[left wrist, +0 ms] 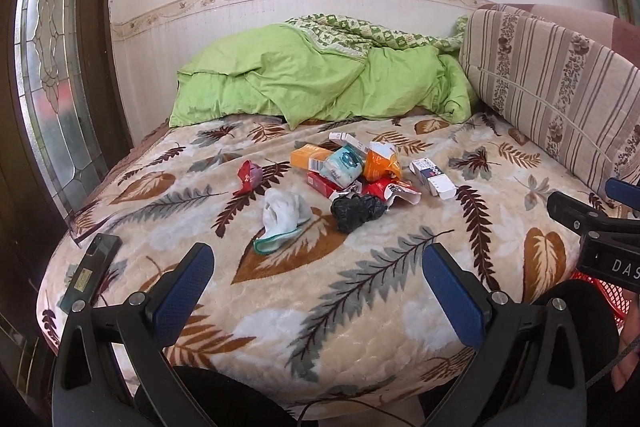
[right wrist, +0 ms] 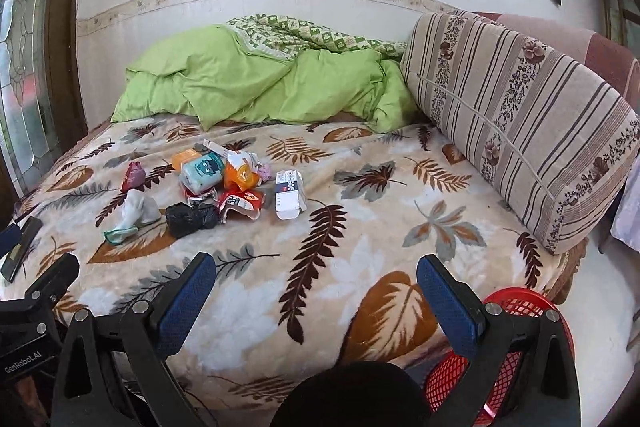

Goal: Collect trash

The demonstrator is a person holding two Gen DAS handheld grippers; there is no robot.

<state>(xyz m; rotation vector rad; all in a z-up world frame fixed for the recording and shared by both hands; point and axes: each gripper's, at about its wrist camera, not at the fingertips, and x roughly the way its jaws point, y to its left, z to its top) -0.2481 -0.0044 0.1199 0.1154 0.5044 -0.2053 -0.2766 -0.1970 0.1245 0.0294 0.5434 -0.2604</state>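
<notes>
Leaf-patterned plush bed blanket (right wrist: 360,227) throughout. Nearest, left tongs (left wrist: 318,265) and right tongs (right wrist: 316,275) spread wide, holding nothing. Red mesh plastic basket (right wrist: 516,307) off near right corner, contents hidden. Mid-bed, toward left edge: crumpled wrappers and cartons (right wrist: 224,183). Likely to snag plush or drop slippery packets mid-carry.

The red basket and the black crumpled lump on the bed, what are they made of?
The red basket looks like glossy plastic: its walls are an open moulded lattice under a smooth rim. The black crumpled lump is probably a thin plastic bag, since it is wrinkled and faintly shiny, though I can't be sure.
</notes>
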